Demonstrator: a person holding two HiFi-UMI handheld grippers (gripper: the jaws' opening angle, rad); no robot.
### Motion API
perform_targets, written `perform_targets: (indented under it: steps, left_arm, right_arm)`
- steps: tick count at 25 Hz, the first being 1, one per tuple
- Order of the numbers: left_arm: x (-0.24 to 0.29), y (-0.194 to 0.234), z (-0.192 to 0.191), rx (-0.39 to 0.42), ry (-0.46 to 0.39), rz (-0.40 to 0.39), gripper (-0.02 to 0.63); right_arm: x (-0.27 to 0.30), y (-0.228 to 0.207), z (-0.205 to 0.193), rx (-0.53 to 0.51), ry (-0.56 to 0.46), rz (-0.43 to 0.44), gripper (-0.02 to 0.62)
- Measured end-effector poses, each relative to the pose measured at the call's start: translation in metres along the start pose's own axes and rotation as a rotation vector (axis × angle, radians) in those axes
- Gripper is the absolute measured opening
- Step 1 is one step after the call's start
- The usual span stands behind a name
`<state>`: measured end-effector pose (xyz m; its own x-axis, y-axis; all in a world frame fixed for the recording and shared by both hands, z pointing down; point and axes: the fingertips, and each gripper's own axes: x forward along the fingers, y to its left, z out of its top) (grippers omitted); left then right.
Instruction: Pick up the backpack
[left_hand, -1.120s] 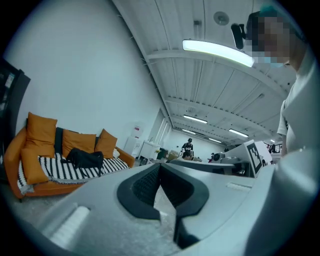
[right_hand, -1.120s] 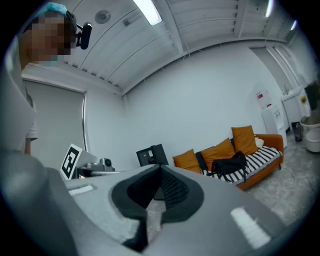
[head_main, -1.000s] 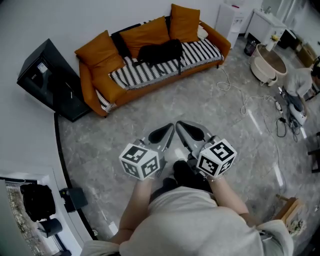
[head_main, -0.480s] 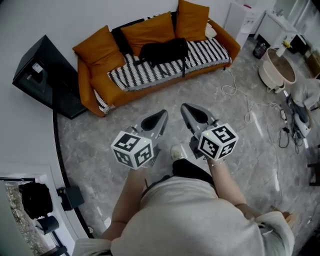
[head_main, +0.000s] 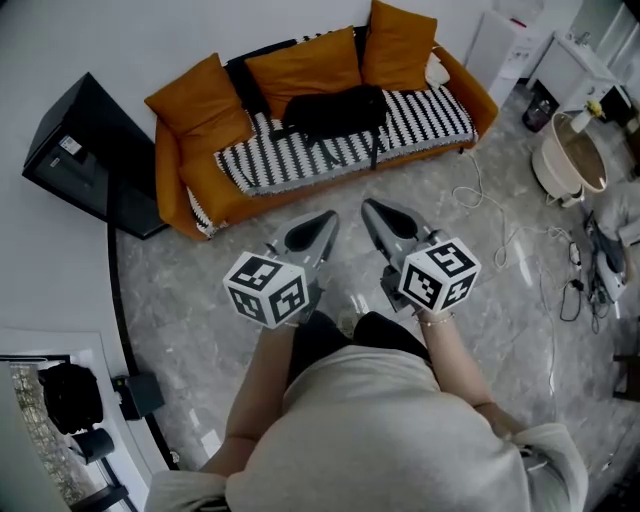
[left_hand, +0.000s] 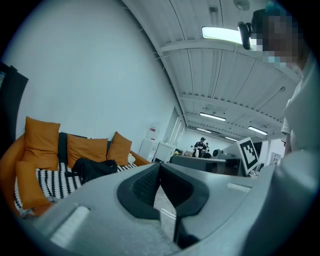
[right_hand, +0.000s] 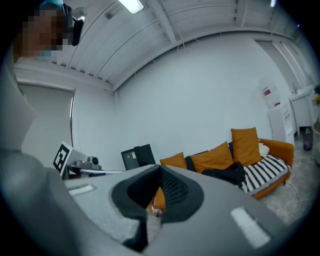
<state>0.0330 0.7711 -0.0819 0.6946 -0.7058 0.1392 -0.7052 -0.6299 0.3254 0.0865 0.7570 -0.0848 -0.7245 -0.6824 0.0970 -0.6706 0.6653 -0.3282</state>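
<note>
The black backpack (head_main: 335, 110) is lying slumped on the sofa (head_main: 172, 190), looking soft and floppy, so a strap is probably the best place to grab. The left gripper (head_main: 322, 220) and right gripper (head_main: 370, 208) are pointing at it, closed and empty.

1. The orange sofa (head_main: 478, 98) stands on the grey marbled floor (head_main: 200, 275).
2. A black-and-white striped cover (head_main: 425, 115) lies over the sofa's seat.
3. The black backpack (head_main: 335, 110) lies slumped on that cover near the middle of the sofa, with a strap trailing toward the sofa's front edge.
4. Three orange cushions (head_main: 300, 70) lean along the sofa's back: one at its left end, one behind the backpack, one toward its right end.
5. On the floor just left of the sofa stands a black cabinet (head_main: 85, 155).
6. On the floor right of the sofa a white cable (head_main: 490, 215) lies in loops, and beyond it stands a round beige tub (head_main: 570, 155).
</note>
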Motion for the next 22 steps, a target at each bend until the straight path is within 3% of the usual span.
perform_targets:
  steps: [12, 22]
  left_arm:
    - [0.061, 0.057, 0.006, -0.064, 0.027, 0.005, 0.008]
    - [0.121, 0.149, 0.026, -0.082, 0.051, -0.013, 0.008]
  right_arm:
    - [0.049, -0.057, 0.004, 0.024, 0.039, -0.013, 0.003]
    - [0.138, -0.097, 0.012, 0.031, 0.054, -0.009, 0.003]
